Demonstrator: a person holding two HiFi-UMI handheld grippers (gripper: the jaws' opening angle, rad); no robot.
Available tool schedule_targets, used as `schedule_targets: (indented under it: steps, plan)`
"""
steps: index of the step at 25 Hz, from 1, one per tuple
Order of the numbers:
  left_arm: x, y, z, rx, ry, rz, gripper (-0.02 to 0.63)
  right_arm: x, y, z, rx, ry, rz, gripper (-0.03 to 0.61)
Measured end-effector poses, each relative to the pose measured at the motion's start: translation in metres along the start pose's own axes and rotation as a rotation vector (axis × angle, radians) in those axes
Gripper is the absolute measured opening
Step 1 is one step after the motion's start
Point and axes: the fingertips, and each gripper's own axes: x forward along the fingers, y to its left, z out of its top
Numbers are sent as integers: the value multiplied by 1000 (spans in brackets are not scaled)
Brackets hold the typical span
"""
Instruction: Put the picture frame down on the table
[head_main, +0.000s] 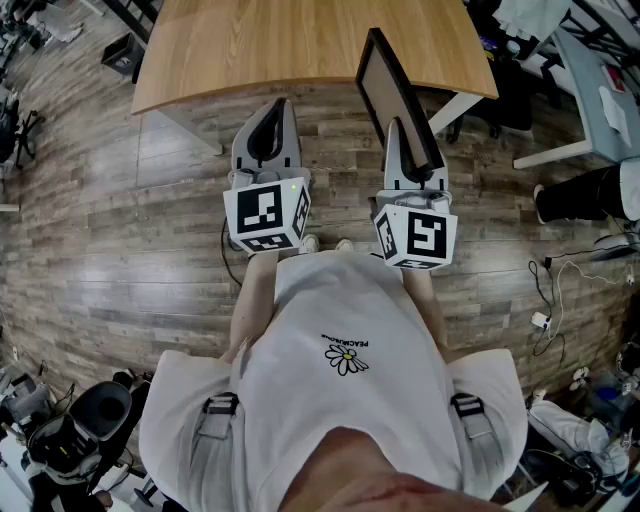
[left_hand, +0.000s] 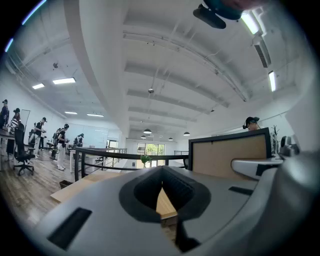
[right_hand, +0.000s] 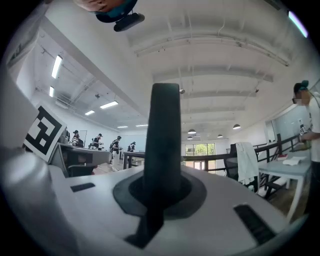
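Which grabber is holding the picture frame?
The right gripper: its jaws are shut on the picture frame's dark edge, holding it upright. The left gripper has its jaws together with nothing between them.

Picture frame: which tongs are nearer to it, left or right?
Right. The right tongs are shut on the picture frame's edge; the left tongs sit apart, off to its left, shut and empty.

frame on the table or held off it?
Held off it. The picture frame stands upright on edge in the right gripper, jaws shut on it, in the air at the table's near edge.
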Motion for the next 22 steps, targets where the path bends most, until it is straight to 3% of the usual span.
schedule_targets:
  steps: [6,15,22]
  plan:
    - [8,-5,1,14,0,25,15,5,-9,1,-15,-18,26,20]
    - [13,-14,-9,26,17,67,17,-3,-25,-13,44,-7,59,21]
    - [14,-9,7,65,-93,111,16,1,-39,-26,78,-1,60,20]
